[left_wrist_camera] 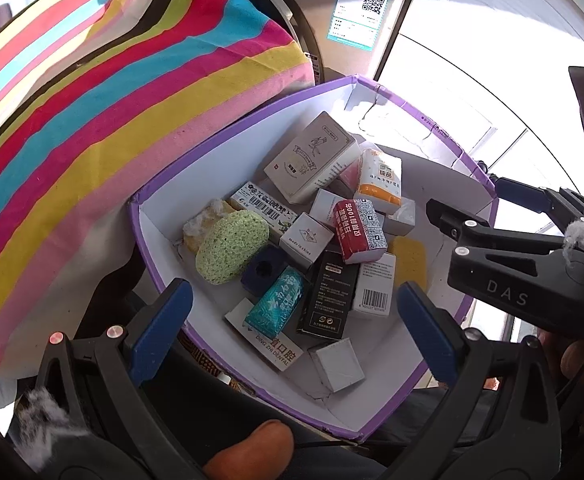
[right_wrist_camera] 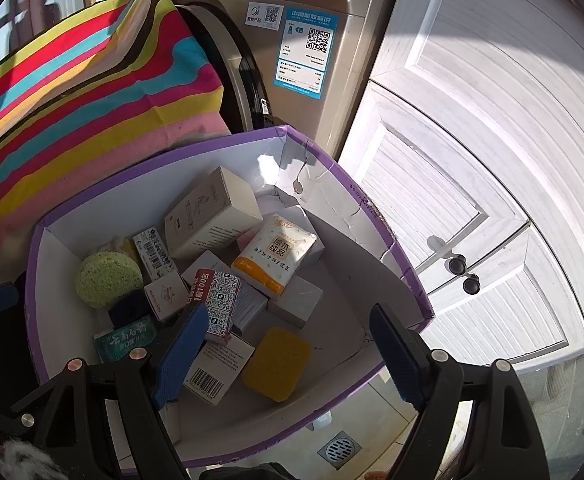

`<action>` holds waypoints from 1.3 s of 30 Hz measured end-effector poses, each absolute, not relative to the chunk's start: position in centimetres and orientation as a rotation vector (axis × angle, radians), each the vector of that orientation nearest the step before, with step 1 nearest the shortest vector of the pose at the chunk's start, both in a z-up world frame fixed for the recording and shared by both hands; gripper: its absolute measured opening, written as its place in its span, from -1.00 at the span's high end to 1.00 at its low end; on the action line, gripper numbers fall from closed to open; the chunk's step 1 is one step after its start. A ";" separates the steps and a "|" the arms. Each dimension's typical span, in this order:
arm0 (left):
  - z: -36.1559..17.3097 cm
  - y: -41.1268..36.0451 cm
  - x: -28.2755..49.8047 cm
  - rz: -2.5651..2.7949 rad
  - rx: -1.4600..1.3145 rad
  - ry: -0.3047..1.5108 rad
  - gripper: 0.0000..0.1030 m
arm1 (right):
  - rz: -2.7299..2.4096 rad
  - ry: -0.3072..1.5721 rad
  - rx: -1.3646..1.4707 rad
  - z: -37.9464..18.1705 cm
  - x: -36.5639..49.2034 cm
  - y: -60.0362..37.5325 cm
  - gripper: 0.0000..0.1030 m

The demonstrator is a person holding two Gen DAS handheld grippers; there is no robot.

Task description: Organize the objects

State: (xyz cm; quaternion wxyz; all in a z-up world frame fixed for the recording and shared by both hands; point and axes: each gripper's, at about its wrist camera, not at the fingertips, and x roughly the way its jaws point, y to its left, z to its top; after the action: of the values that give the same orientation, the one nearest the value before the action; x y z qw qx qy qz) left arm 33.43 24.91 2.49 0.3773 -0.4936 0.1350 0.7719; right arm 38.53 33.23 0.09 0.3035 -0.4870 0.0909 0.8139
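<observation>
A purple-rimmed white cardboard box [left_wrist_camera: 163,184] [right_wrist_camera: 103,196] holds several small items: a green round sponge [left_wrist_camera: 229,246] [right_wrist_camera: 107,278], a yellow sponge [right_wrist_camera: 275,362], a red QR-code packet [left_wrist_camera: 359,230] [right_wrist_camera: 215,304], an orange-white tissue pack [left_wrist_camera: 380,180] [right_wrist_camera: 275,252], a teal packet [left_wrist_camera: 277,302] and a black carton [left_wrist_camera: 330,294]. My left gripper [left_wrist_camera: 296,328] is open and empty above the box's near side. My right gripper [right_wrist_camera: 287,352] is open and empty over the yellow sponge; it also shows at the right of the left wrist view [left_wrist_camera: 464,212].
A striped cloth [left_wrist_camera: 91,120] [right_wrist_camera: 75,92] hangs over the washing machine [right_wrist_camera: 324,60] behind the box. White louvred cabinet doors [right_wrist_camera: 484,184] with knobs stand to the right. A floor drain [right_wrist_camera: 339,449] lies below the box.
</observation>
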 end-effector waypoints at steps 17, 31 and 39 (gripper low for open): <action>2.2 24.6 33.3 1.966 -1.289 0.329 -0.99 | 2.166 0.239 -1.303 0.0 38.4 33.4 -0.63; 2.5 24.5 32.7 1.966 -1.303 0.328 -0.99 | 2.173 0.242 -1.304 0.1 38.0 33.5 -0.63; 3.1 22.0 30.3 2.025 -1.337 0.202 -0.99 | 2.247 0.181 -1.264 1.9 35.6 32.4 -0.63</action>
State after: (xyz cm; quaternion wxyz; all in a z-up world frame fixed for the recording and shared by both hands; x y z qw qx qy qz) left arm 30.32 21.96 3.15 0.3459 -0.5152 0.0777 0.7803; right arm 35.62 32.37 1.88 0.2748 -0.4702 0.0674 0.8360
